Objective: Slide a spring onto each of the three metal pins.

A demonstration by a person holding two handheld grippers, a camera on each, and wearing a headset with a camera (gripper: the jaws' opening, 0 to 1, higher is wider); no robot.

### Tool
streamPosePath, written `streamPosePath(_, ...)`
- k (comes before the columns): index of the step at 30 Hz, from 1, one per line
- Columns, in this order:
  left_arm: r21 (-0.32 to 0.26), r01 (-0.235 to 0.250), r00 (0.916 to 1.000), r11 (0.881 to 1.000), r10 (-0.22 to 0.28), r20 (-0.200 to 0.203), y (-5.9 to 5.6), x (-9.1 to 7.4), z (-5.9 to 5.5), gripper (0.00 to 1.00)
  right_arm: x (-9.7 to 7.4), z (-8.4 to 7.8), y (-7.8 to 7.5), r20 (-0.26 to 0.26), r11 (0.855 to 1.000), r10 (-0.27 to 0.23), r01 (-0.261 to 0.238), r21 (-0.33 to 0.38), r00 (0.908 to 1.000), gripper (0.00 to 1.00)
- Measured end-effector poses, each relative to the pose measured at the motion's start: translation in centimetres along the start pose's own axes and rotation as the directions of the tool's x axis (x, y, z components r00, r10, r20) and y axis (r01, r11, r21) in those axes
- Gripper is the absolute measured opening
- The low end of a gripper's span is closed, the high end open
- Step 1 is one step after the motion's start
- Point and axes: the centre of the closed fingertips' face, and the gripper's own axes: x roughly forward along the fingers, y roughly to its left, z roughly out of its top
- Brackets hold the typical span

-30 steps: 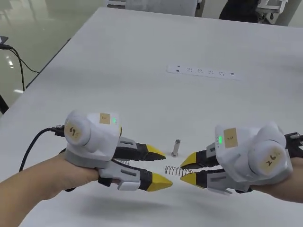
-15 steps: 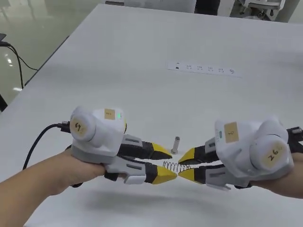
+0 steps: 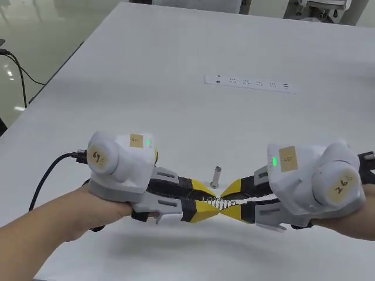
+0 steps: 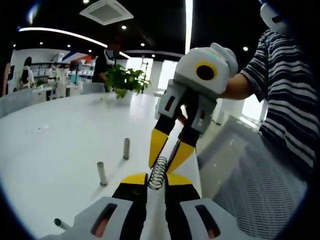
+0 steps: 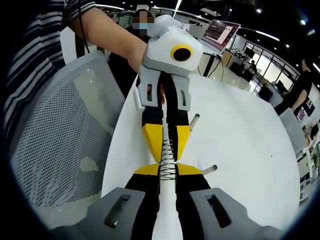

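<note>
Metal spring pinched at both ends between two yellow-tipped grippers, low centre of the head view.

Held clear of the white table: one end in the left gripper, jaws closed on the coils, the other in the right gripper, jaws likewise closed on it, the two sets of tips nearly meeting. Just behind the tips, one upright metal pin. Further up the frame, a white power strip. Left of centre in the left gripper view, a near pin and a far pin, both upright.
</note>
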Motion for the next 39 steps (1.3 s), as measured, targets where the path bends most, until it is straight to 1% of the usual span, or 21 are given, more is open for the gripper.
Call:
streamPosePath(6, 0.036, 0.009, 1.0000, 0.999, -0.009, 0.000, -0.3, -0.1, 0.1, 0.03, 0.1, -0.1, 0.2, 0.012, 1.000, 0.005, -0.006, 0.016, 0.9999, 0.08)
streamPosePath(12, 0.054, 0.022, 0.9998, 0.998, -0.022, -0.005, -0.6, -0.2, 0.0, 0.03, 0.1, 0.1, 0.4, 0.018, 1.000, 0.008, -0.008, 0.020, 0.9998, 0.08)
streamPosePath(21, 0.056, 0.057, 0.9983, 0.997, -0.056, -0.018, -1.0, 0.1, -0.5, 0.03, 0.3, -0.4, 0.9, 0.007, 1.000, 0.015, -0.015, 0.023, 0.9999, 0.08)
streamPosePath(28, 0.052, 0.076, 0.9969, 0.996, -0.075, -0.020, -0.9, 0.2, -0.6, 0.02, 0.3, -0.5, 0.9, 0.003, 0.999, 0.013, -0.013, 0.048, 0.9999, 0.08)
streamPosePath(32, 0.051, 0.083, 0.9965, 0.995, -0.082, -0.019, -0.9, 0.3, -0.5, 0.02, 0.2, -0.5, 0.8, 0.006, 0.999, 0.012, -0.012, 0.052, 0.9999, 0.08)
streamPosePath(36, 0.052, 0.081, 0.9966, 0.995, -0.080, -0.021, -0.9, 0.2, -0.6, 0.02, 0.1, -1.0, 0.8, -0.007, 0.998, 0.011, -0.011, 0.056, 0.9999, 0.10)
streamPosePath(39, 0.052, 0.081, 0.9966, 0.995, -0.080, -0.021, -0.8, 0.1, -0.6, 0.02, 0.0, -1.2, 0.9, -0.008, 0.998, 0.010, -0.009, 0.061, 0.9999, 0.10)
